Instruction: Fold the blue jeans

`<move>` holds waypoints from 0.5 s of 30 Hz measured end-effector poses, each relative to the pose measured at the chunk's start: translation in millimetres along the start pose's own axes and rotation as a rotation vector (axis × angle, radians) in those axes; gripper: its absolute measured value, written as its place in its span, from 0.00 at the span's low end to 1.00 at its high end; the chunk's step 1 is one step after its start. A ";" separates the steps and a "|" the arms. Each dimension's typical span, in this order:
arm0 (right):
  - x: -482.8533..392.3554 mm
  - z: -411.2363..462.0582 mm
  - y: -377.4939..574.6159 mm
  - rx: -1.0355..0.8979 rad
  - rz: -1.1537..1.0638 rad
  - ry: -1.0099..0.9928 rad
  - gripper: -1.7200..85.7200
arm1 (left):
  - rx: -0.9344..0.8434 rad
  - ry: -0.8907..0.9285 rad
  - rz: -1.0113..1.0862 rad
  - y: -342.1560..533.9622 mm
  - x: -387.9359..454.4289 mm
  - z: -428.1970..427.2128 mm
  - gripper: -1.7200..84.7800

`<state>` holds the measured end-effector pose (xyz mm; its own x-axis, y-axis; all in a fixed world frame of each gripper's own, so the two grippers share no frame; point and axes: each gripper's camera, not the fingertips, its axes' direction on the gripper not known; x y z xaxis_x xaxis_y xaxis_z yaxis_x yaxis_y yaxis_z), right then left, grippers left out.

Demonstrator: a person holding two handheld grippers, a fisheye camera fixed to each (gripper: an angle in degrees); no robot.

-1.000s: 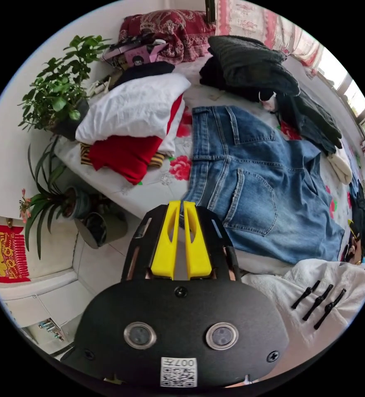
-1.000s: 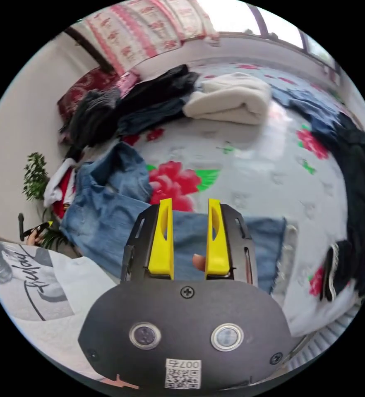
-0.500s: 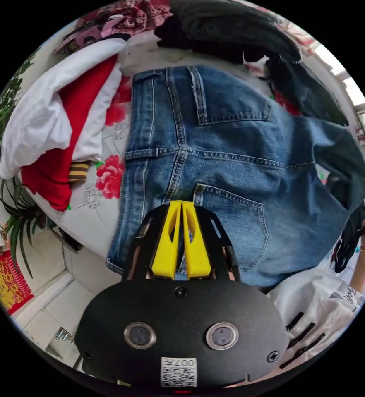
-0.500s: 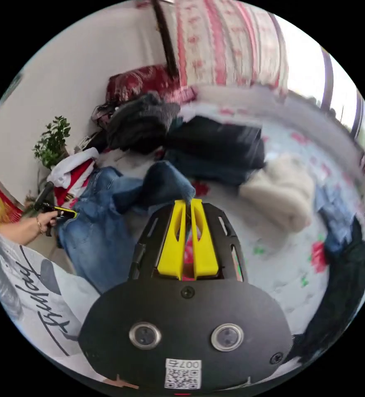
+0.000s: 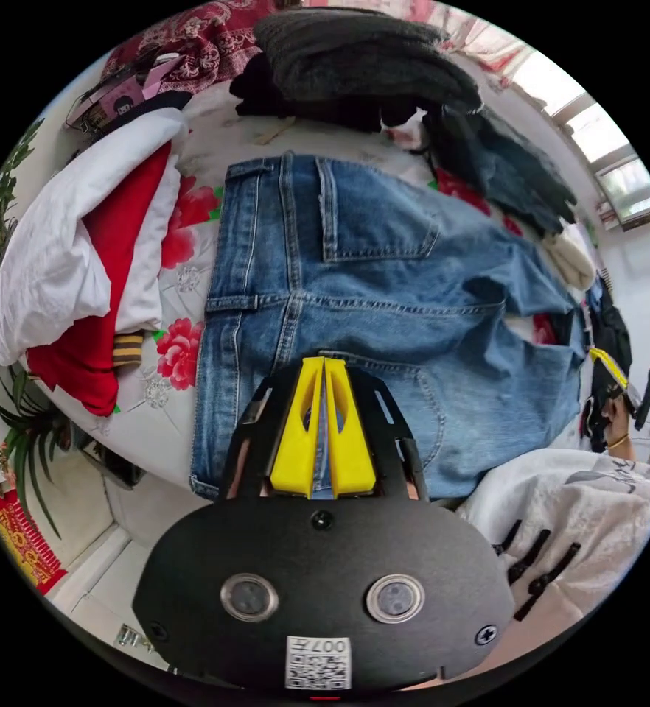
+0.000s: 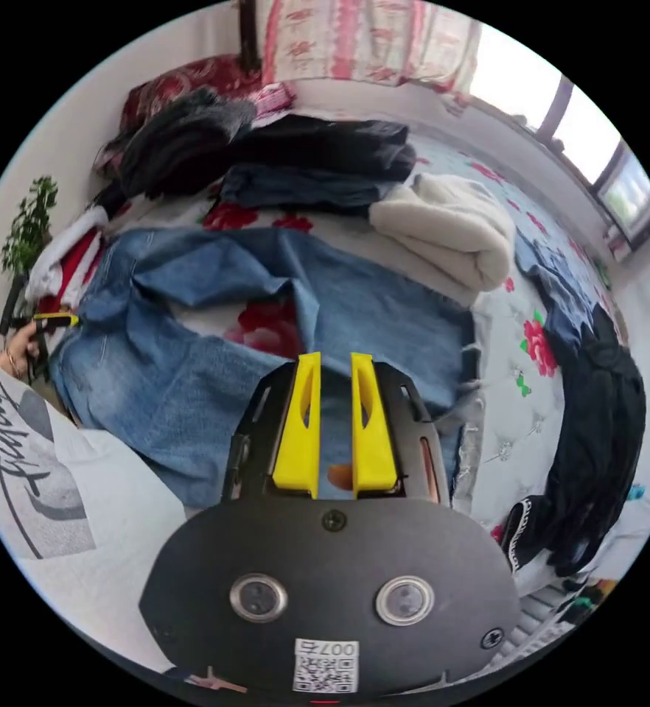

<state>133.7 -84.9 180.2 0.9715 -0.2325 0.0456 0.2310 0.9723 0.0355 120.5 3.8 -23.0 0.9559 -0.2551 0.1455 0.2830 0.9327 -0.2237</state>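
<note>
Blue denim jeans [image 5: 384,294] lie spread on a bed covered by a white sheet printed with red flowers [image 6: 531,412], back pockets up, waistband toward the left in the left gripper view and the two legs parted toward the right. The left hand-held gripper [image 5: 323,368], with yellow jaws nearly together, pinches a thin fold of denim between both jaws at the near edge of the seat, just below the nearer back pocket. In the right gripper view the right hand-held gripper [image 6: 334,364] hangs over the near leg close to its frayed hem, its jaws narrowly parted with a gap between them and no cloth gripped. A heap of white and red garments [image 5: 82,250] lies left of the waistband; dark folded clothes [image 5: 362,66] are stacked at the far side, and a cream fleece bundle [image 6: 450,228] rests beyond the far leg. Black garments [image 6: 598,412] trail along the right edge of the bed.
</note>
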 end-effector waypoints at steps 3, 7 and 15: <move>42.2 -8.0 -27.5 0.068 0.184 0.028 0.11 | 0.074 0.010 0.002 -19.5 2.3 -9.1 0.01; 101.8 37.8 -60.1 -0.063 0.365 -0.030 0.13 | 0.032 -0.068 0.046 -50.7 12.4 12.0 0.01; 104.1 94.5 -56.6 -0.240 0.016 0.245 0.06 | -0.048 -0.217 0.130 -67.0 28.6 57.2 0.01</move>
<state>216.7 -166.4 277.2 0.9521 -0.2330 -0.1982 0.1933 0.9604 -0.2005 124.4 -51.4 51.4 0.9466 -0.0681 0.3152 0.1670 0.9397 -0.2985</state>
